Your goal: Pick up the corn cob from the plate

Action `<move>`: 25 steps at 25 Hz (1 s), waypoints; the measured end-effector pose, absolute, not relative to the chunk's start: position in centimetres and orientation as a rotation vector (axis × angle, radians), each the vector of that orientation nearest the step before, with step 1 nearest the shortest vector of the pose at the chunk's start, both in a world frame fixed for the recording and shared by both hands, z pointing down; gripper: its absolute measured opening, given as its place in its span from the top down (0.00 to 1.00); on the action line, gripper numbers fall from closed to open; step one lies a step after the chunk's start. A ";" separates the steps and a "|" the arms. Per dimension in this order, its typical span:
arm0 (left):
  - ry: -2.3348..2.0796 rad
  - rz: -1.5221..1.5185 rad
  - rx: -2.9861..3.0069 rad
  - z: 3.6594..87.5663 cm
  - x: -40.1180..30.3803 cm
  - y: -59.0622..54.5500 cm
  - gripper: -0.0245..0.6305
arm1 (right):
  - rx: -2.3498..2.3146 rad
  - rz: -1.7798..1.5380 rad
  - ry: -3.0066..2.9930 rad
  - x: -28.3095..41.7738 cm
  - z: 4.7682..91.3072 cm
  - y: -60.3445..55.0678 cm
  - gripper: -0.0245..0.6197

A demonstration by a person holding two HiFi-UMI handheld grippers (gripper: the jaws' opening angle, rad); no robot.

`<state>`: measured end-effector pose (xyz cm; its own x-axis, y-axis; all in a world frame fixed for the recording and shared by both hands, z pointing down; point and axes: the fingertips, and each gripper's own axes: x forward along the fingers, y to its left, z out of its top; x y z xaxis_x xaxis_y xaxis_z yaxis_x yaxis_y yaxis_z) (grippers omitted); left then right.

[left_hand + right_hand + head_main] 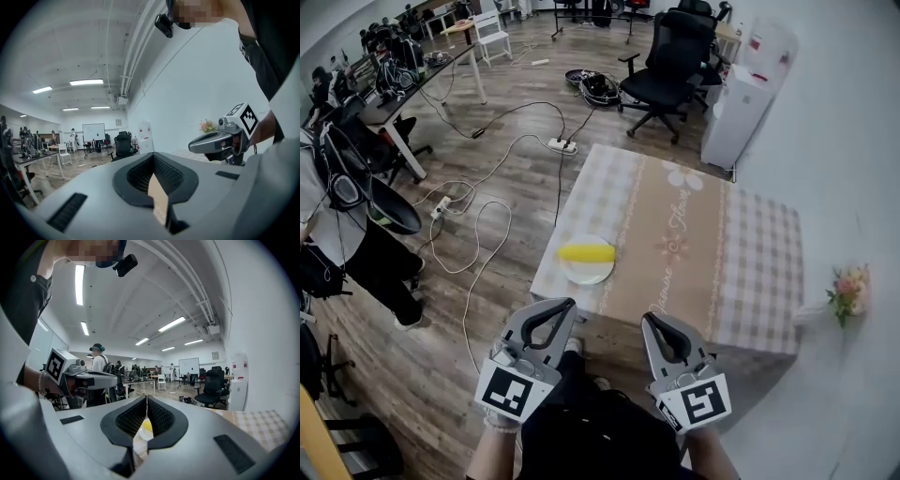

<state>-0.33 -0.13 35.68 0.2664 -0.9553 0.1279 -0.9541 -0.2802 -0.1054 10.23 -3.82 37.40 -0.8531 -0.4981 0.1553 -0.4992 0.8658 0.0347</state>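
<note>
While both grippers hang short of the table (750,253), jaws together & empty, the corn cob (587,252) lies on the plate (581,275) nr the table's near-left corner. Its long axis runs left-right in the head view, i.e. crosswise to both. The left gripper (568,304) is just below it & nearer; the right gripper (650,320) sits off to the right, w/ the cob ahead-left.

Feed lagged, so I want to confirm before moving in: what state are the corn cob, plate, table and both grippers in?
corn cob: lying on its side on the plate, not held.
plate: flat on the table, by its near left corner.
table: covered by a checked cloth.
left gripper: shut, empty, short of the table.
right gripper: shut, empty, short of the table.
</note>
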 end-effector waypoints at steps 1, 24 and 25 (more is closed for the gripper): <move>1.875 -0.261 -2.499 35.8 -0.8 -0.7 0.94 | 0.784 0.009 -2.876 9.9 37.4 -4.3 0.90; 1.548 -0.360 -2.721 40.3 -8.7 -14.5 0.94 | 1.108 0.075 -2.696 3.4 38.8 -14.5 0.90; 1.510 -0.377 -2.732 40.8 -8.8 -15.0 0.94 | 1.122 0.079 -2.686 3.2 38.9 -14.7 0.90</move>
